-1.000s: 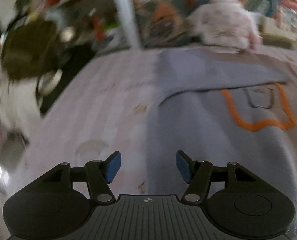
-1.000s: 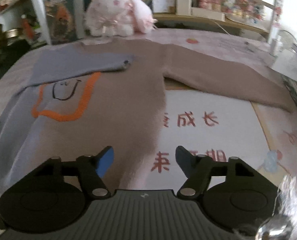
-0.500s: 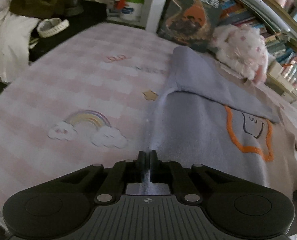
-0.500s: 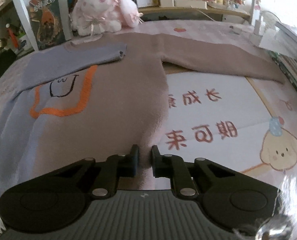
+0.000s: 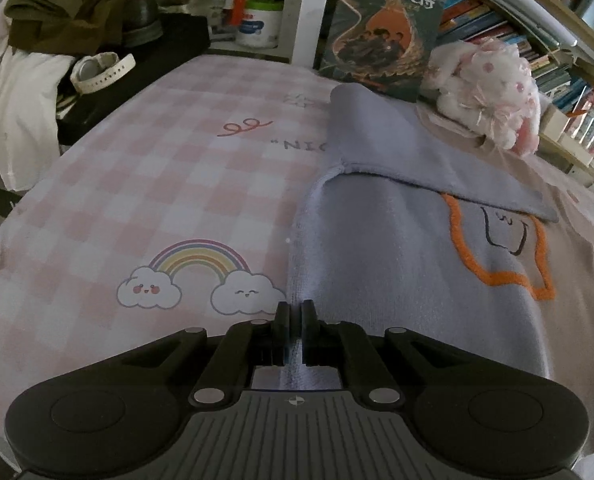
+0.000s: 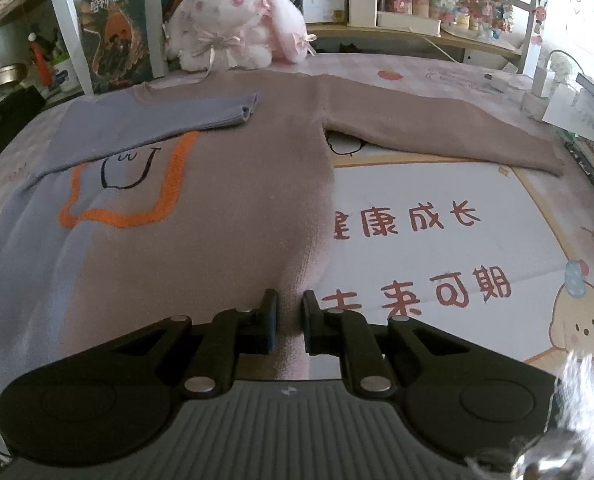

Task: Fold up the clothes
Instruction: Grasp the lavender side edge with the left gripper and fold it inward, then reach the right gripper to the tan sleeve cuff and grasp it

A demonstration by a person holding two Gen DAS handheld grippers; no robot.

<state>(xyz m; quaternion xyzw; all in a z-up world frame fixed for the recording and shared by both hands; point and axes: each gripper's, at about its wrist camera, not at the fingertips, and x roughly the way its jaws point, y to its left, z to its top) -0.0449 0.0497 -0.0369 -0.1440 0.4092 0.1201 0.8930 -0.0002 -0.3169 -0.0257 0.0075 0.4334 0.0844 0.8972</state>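
Left wrist view: sat low over the table, close behind the left hand-held gripper, at the sweater hem's lavender corner, facing along its left edge toward the bookshelf.

Right wrist view: equally low and close behind the right hand-held gripper, at the hem's taupe corner, facing up the garment.

Shared: sweater front with orange outline, folded sleeve, plush rabbit, poster book.

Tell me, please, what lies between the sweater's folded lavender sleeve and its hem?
In the right wrist view, the orange-outlined motif on the sweater lies between the folded sleeve and the hem.
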